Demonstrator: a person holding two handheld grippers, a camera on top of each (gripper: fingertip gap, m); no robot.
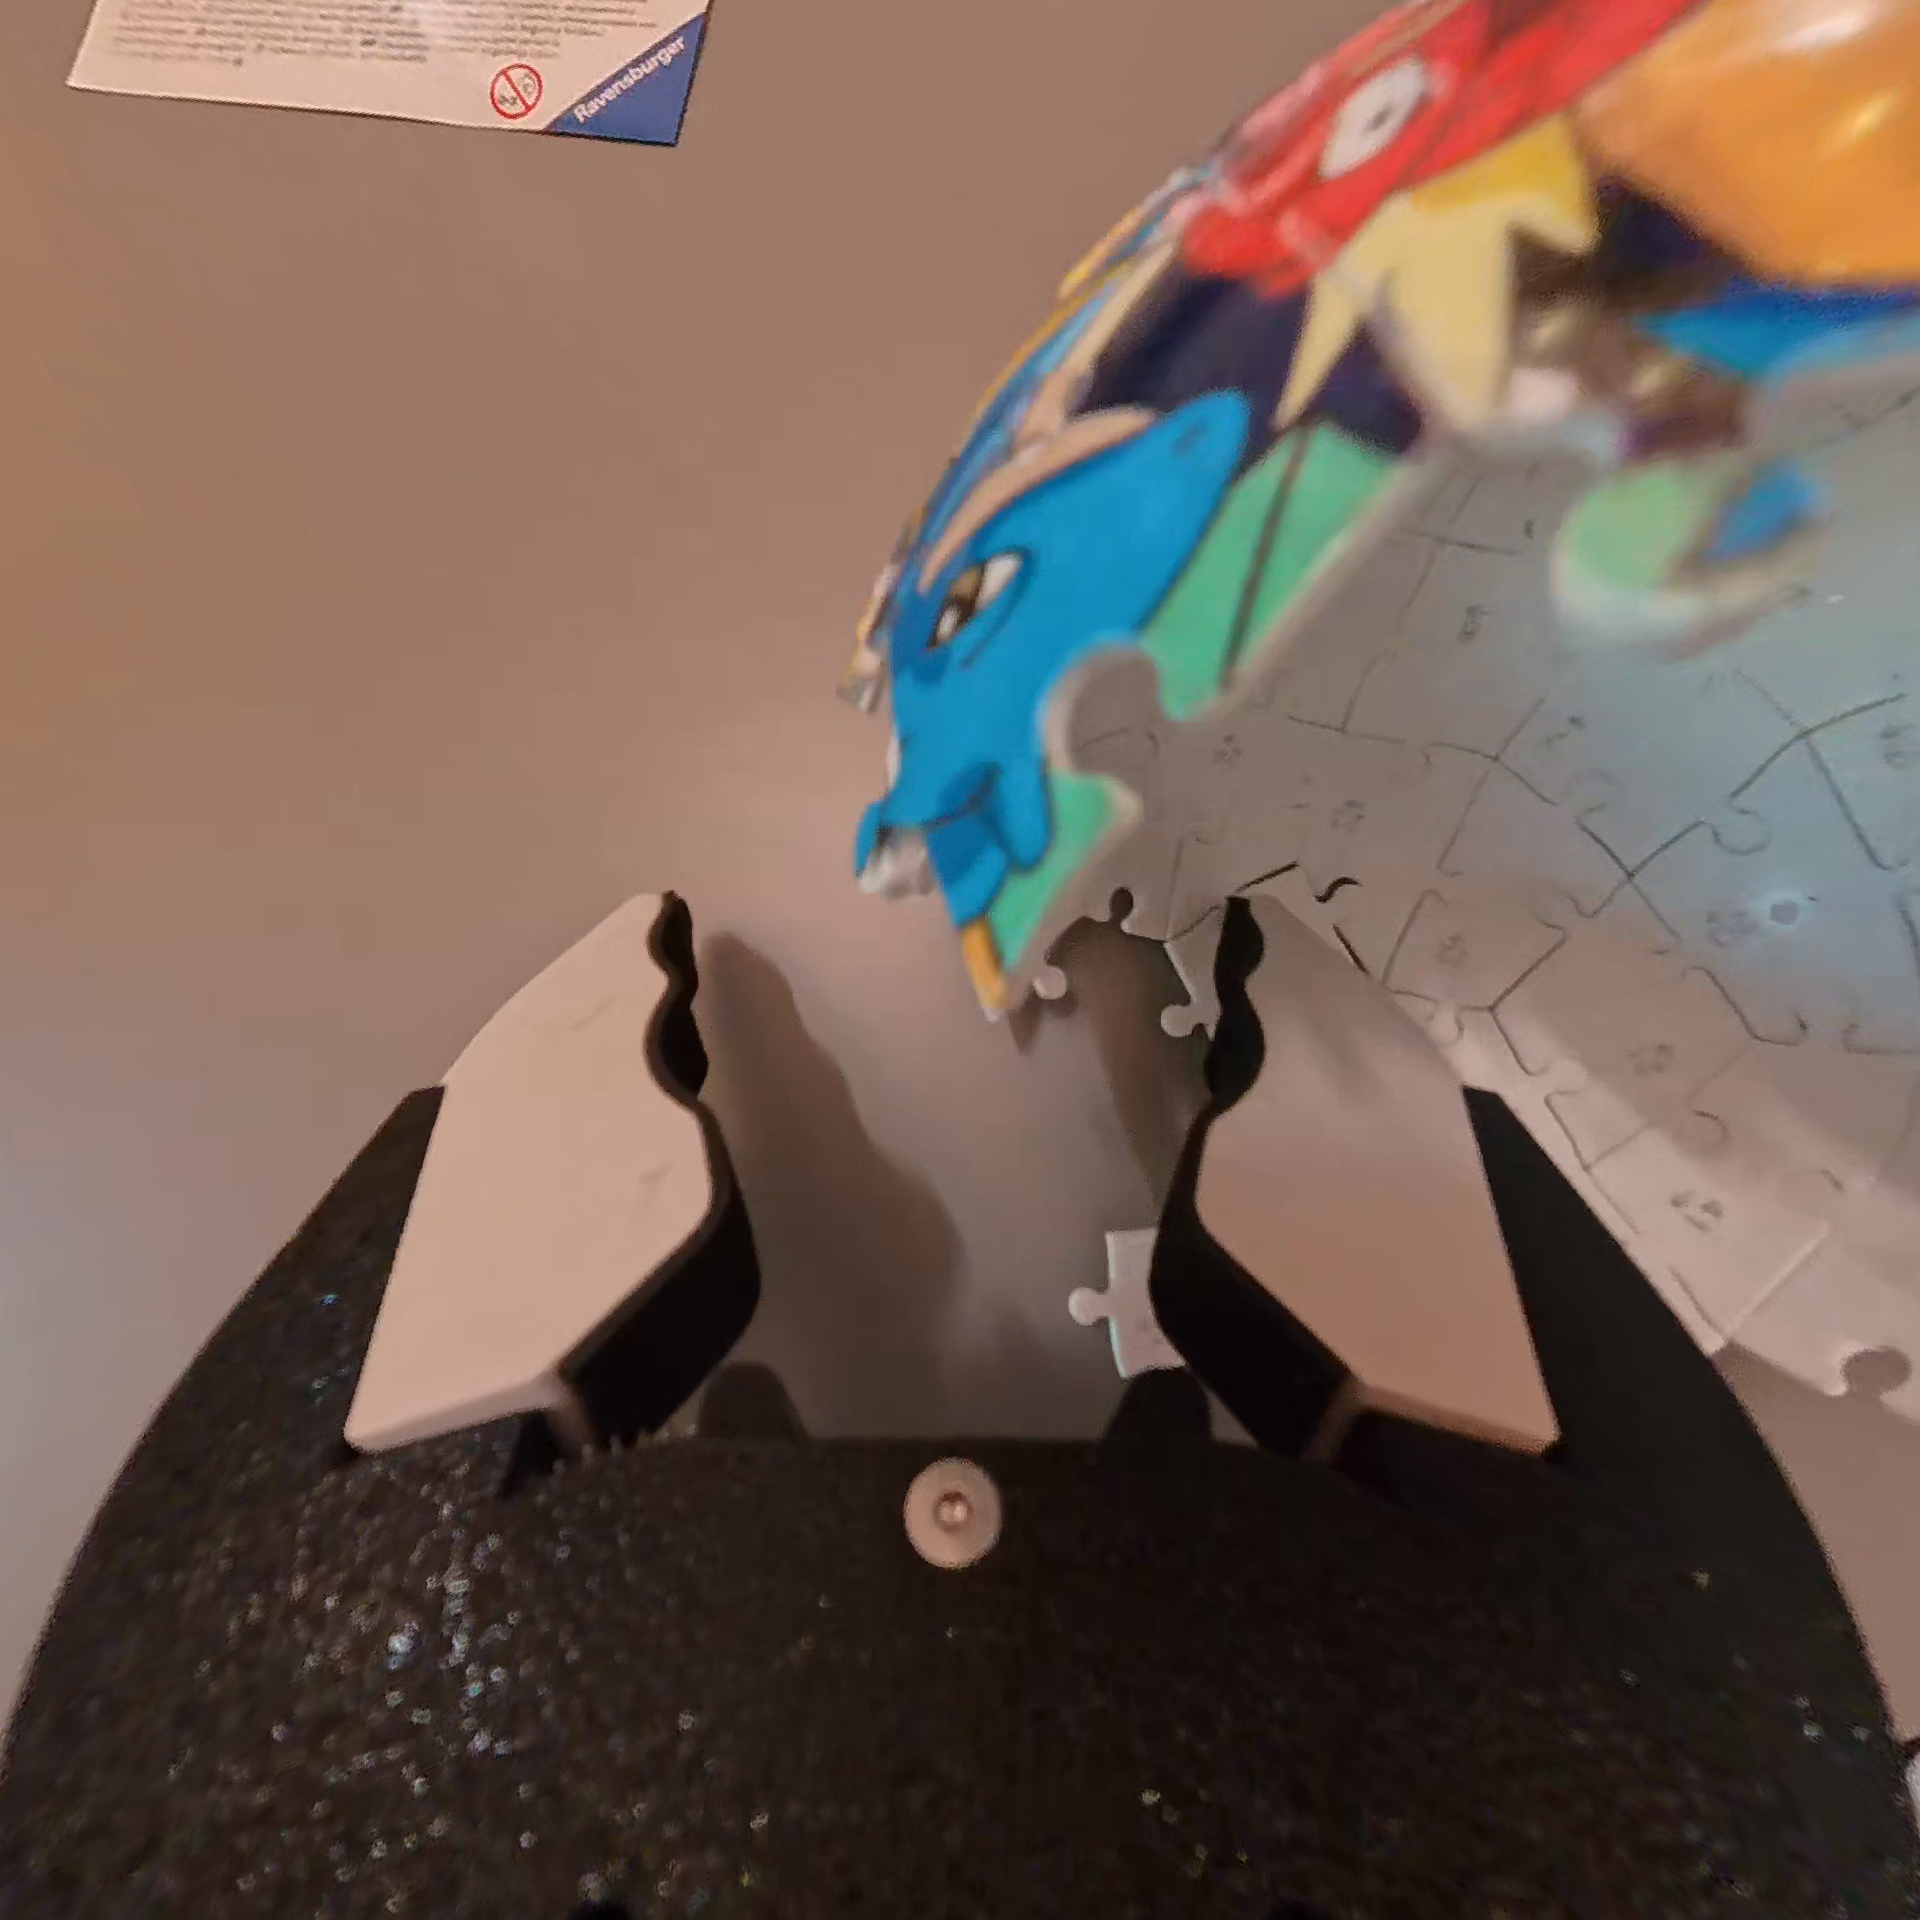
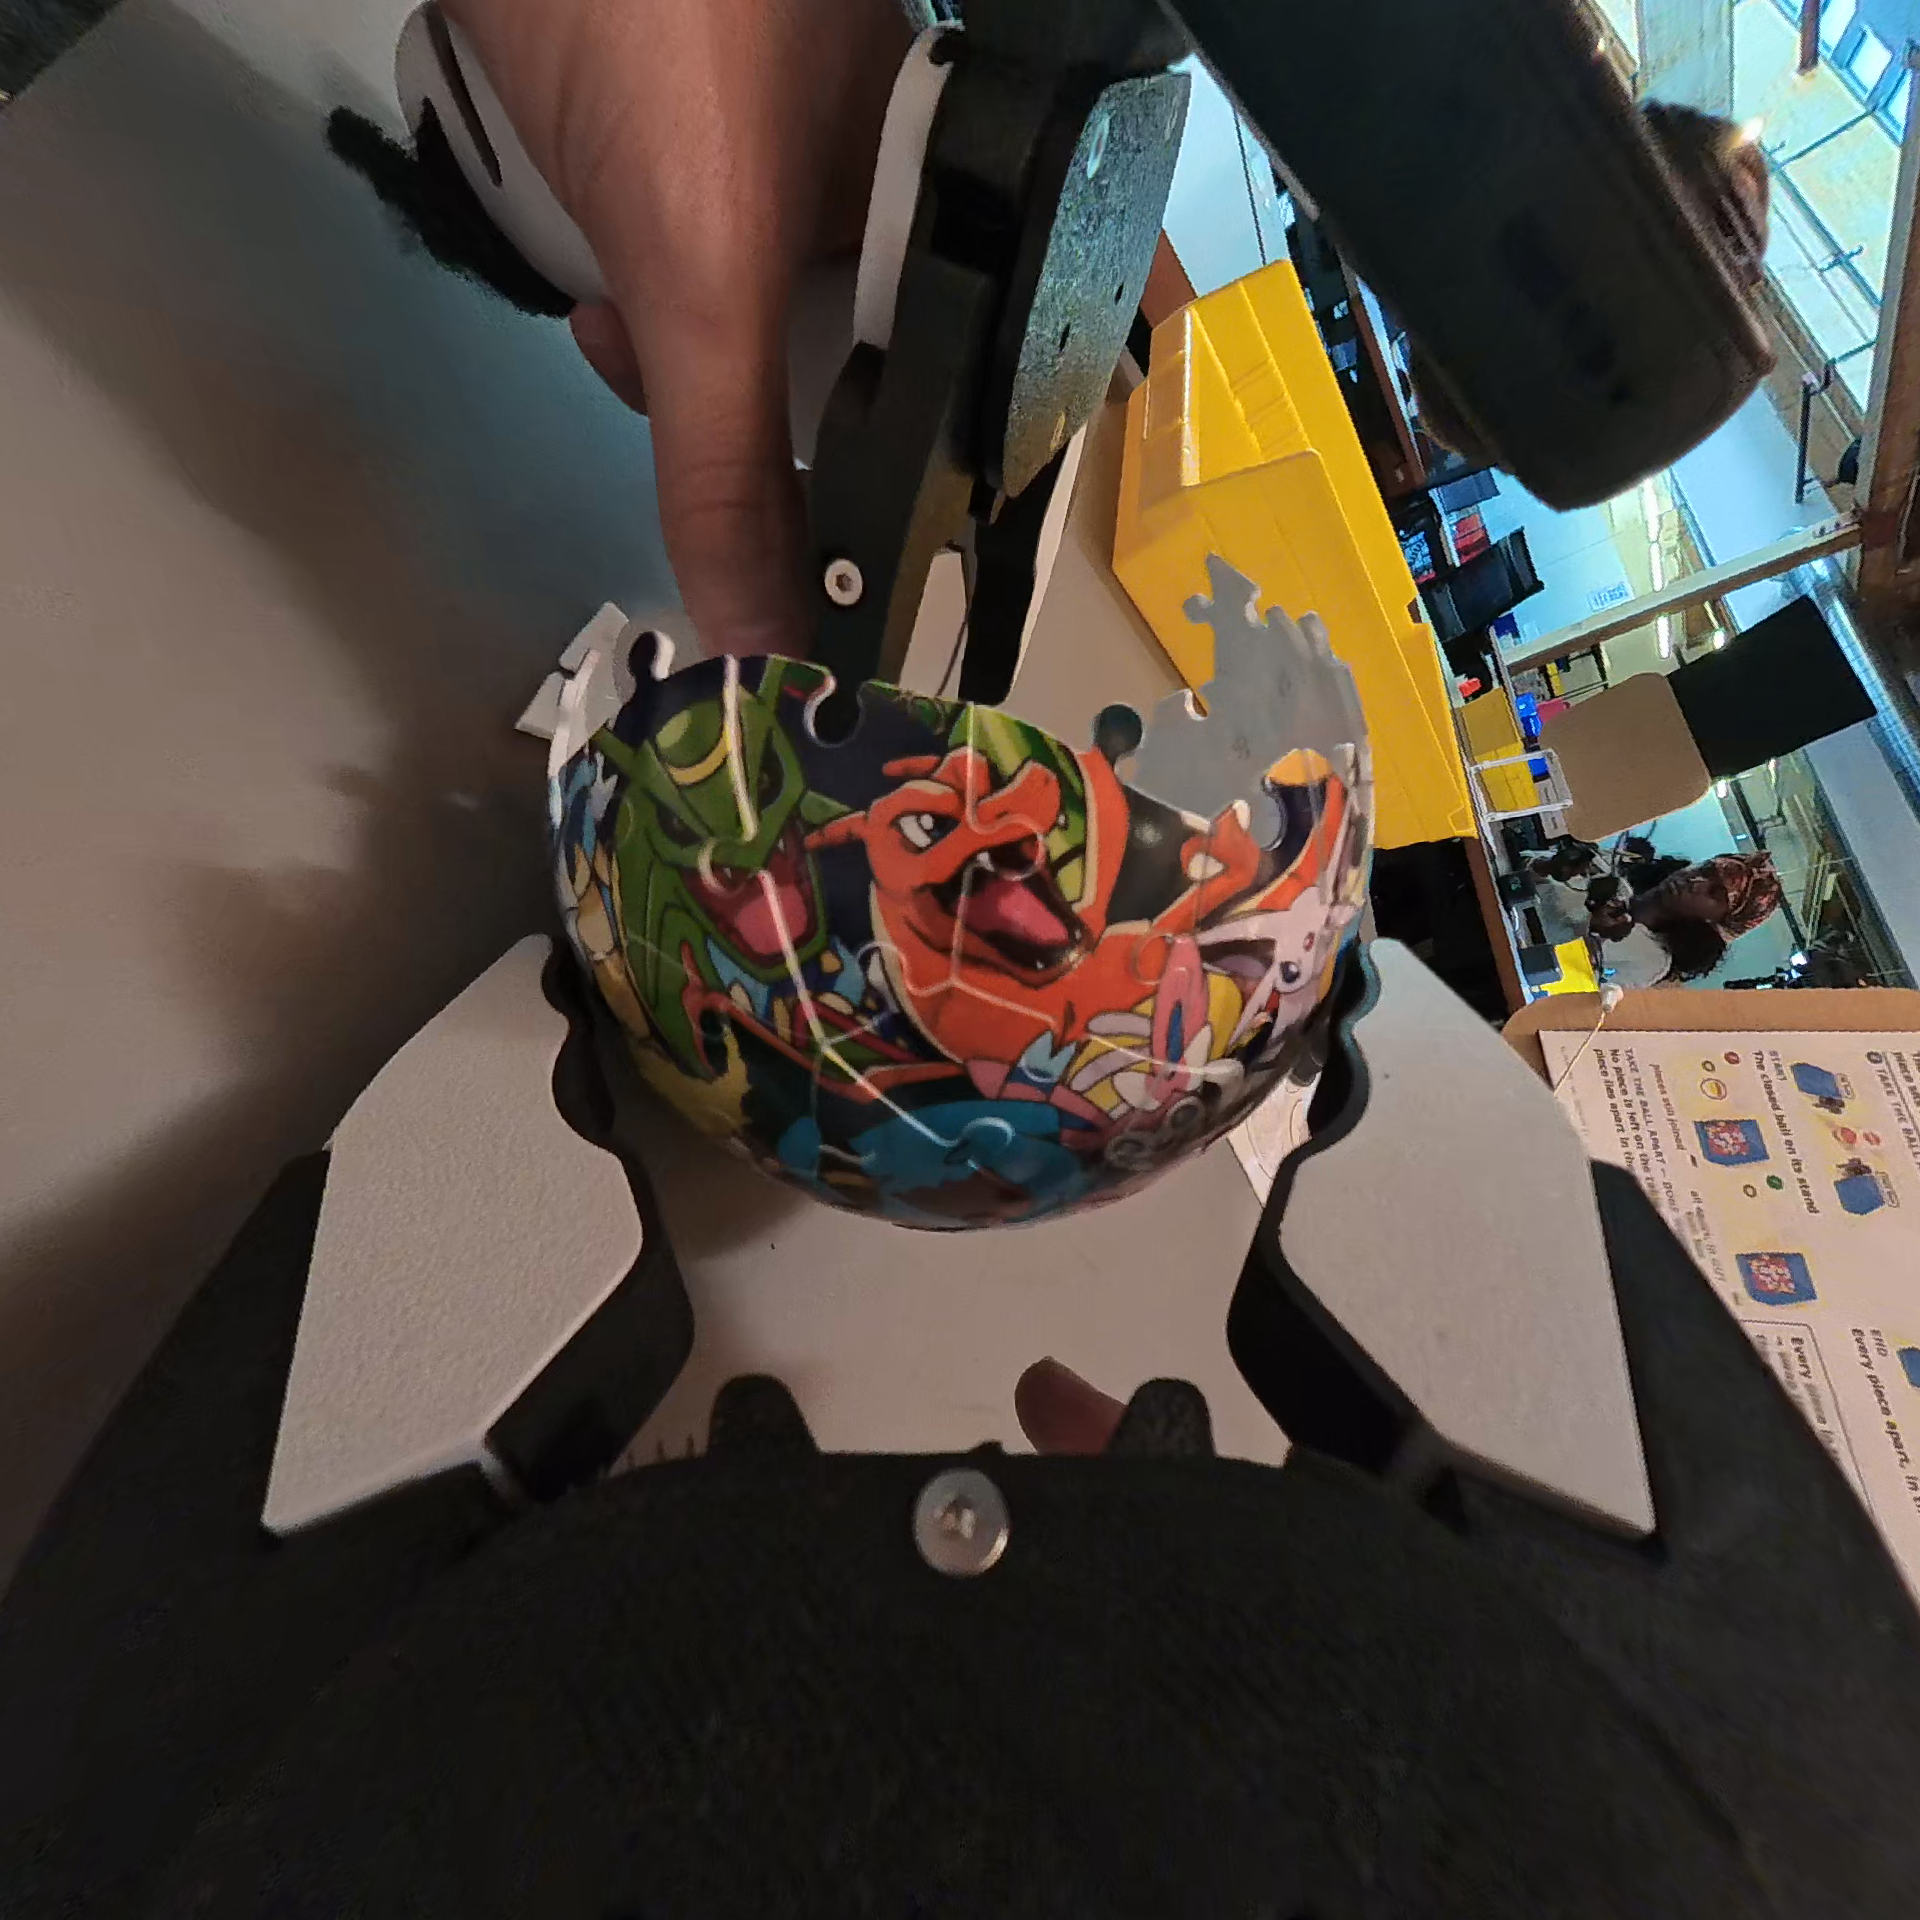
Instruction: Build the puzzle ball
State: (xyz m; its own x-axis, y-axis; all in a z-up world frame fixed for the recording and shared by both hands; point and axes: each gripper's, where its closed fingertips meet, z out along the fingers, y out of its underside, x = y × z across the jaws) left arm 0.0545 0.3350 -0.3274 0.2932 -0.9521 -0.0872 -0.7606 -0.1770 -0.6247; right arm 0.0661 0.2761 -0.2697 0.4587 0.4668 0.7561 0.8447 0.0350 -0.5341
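Observation:
The puzzle ball is a half-built shell, colourful cartoon creatures outside and grey inside, with a jagged open rim on top. My right gripper is shut on it, one finger on each side. In the left wrist view the shell fills the right side and shows its grey inside. My left gripper is open and empty, its right fingertip at the shell's rim. The left gripper, held by a hand, also shows above the rim in the right wrist view. A loose pale piece lies on the table by that finger.
A printed leaflet lies on the grey table at the far left. Loose white pieces lie behind the ball. Yellow bins stand past the table edge. An instruction sheet lies at the right. A person sits far off. From the left gripper's tips to the loose pale piece is close to 7 centimeters.

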